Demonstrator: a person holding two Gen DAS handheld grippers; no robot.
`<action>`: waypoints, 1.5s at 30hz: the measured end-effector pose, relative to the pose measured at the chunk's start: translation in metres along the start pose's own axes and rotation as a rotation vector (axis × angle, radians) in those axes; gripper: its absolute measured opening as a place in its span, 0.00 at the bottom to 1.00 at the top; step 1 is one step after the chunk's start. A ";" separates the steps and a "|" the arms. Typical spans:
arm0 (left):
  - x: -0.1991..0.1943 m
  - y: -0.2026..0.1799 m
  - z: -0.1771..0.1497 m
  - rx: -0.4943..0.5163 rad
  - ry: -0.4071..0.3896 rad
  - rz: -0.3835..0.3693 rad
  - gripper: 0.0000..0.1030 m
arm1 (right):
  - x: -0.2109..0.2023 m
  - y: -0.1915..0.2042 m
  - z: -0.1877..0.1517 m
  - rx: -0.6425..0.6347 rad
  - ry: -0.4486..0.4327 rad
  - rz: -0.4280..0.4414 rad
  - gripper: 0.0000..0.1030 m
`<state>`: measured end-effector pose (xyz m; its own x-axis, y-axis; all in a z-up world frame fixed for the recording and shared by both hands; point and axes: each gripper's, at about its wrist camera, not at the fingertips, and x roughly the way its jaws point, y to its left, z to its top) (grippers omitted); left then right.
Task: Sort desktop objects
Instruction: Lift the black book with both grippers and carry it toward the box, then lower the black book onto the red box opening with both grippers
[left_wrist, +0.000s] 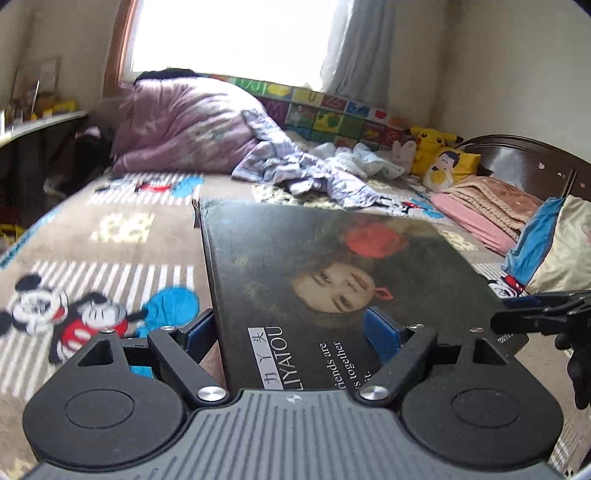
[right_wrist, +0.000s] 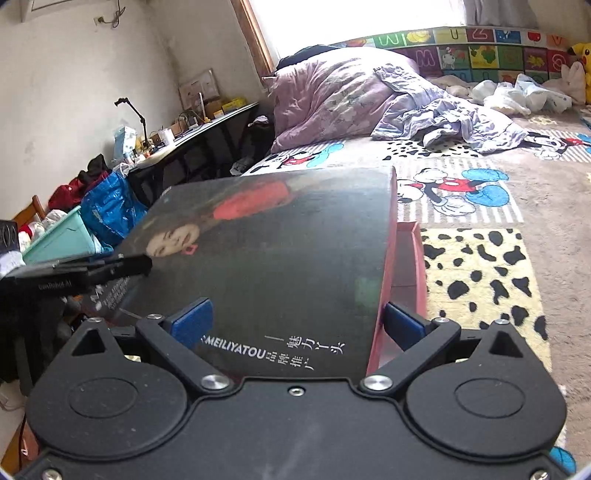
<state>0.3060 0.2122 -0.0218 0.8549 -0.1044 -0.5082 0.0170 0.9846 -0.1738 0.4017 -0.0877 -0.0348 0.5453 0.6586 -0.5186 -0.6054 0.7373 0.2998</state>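
Box (left_wrist: 332, 280) held over bed (left_wrist: 122, 236), left gripper (left_wrist: 291, 332) and right gripper (right_wrist: 295, 321) each clamped on it; keep grips level, squeeze even.

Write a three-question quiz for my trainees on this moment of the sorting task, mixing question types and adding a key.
1. True or false: the dark printed box lies flat on the bed, untouched.
2. Which hand-held gripper has its blue pads on either side of the box?
A. only the left hand-held gripper
B. only the right hand-held gripper
C. both
3. Fill in: the yellow plush toy sits near the bed's dark wooden ____.

Key
1. False; both grippers hold it up above the cartoon blanket.
2. C
3. headboard
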 end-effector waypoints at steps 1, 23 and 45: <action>0.002 0.006 -0.005 -0.006 0.010 0.002 0.82 | 0.005 0.002 0.000 -0.010 0.006 -0.002 0.98; 0.068 0.026 -0.024 -0.296 0.091 0.077 0.89 | 0.018 0.008 -0.006 -0.008 0.035 -0.035 0.98; 0.068 -0.014 -0.008 -0.147 0.120 0.098 0.90 | 0.001 -0.008 -0.011 -0.041 -0.041 -0.161 0.97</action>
<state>0.3597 0.1901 -0.0612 0.7807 -0.0339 -0.6239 -0.1465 0.9608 -0.2355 0.4010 -0.0942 -0.0465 0.6603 0.5384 -0.5236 -0.5308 0.8278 0.1817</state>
